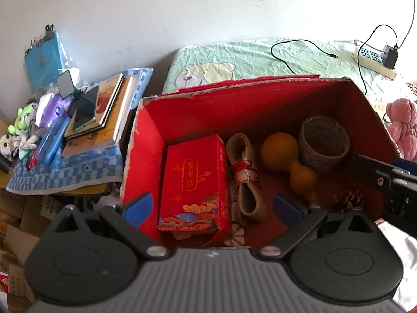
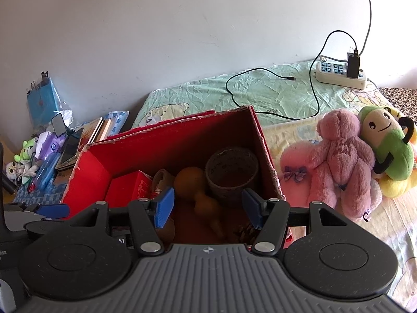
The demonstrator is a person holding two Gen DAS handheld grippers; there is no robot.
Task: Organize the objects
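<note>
Bedsheet [image 2: 273,94], pale green with a bear print, runs along a white wall [image 2: 182,26] under the red cardboard box [image 1: 198,109] holding a gourd [image 1: 281,151] and tape roll [image 1: 323,140]. Left hand-held gripper [image 1: 212,206] and right hand-held gripper [image 2: 207,206] hover over it, jaws apart, empty.

**Two wrist fisheyes, both looking down into the red box**

The left wrist view sits close above the near rim of the red box [image 1: 146,140], facing forward and steeply down, so the box interior fills the centre of the frame. The white wall fills the top, the cluttered side table [image 1: 65,172] lies at centre left, and the green bedsheet [image 1: 260,57] runs across the upper right.

The right wrist view looks from slightly farther back and more to the right, tilted less steeply; the box [image 2: 88,180] sits centre left and the plush toys [image 2: 341,161] at centre right.

Both views share the box, sheet, power strip [image 1: 375,65] [image 2: 338,75], side table and wall.
</note>
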